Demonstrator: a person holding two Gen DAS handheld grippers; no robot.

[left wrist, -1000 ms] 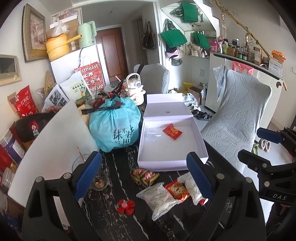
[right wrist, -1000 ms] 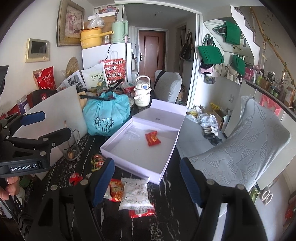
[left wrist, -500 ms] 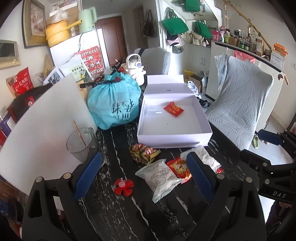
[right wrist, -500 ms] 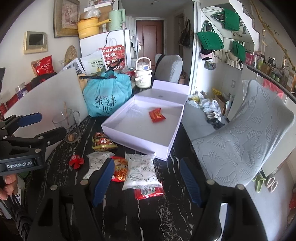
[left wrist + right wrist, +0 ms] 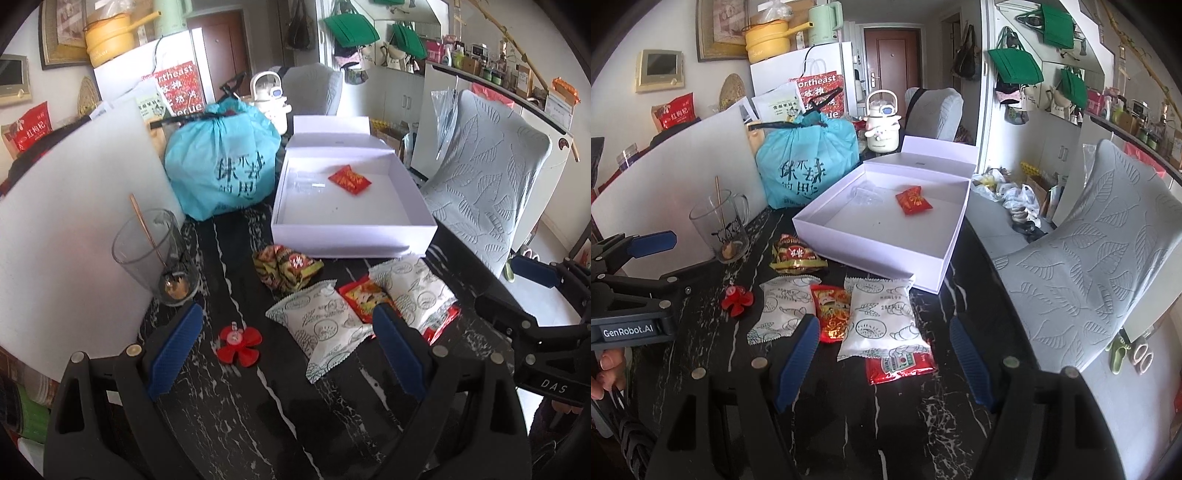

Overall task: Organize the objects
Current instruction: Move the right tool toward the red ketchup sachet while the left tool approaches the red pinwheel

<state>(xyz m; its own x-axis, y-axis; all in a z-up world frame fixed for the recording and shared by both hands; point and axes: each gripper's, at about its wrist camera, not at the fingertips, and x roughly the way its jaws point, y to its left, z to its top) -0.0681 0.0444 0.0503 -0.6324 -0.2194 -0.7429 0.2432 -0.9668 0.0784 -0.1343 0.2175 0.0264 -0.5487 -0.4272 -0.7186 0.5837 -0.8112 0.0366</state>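
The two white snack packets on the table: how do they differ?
The left white packet lies at a slant, its near end behind the right claw's finger; the right white packet lies squarer to the camera and shows whole. The right one partly covers a red ketchup sachet; nothing shows under the left one. The right one sits closer to the white box. Both are sealed white pouches with line-drawn prints, flanking a red snack packet.

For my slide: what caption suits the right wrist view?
Open right hand-held gripper above snack packets before white box.
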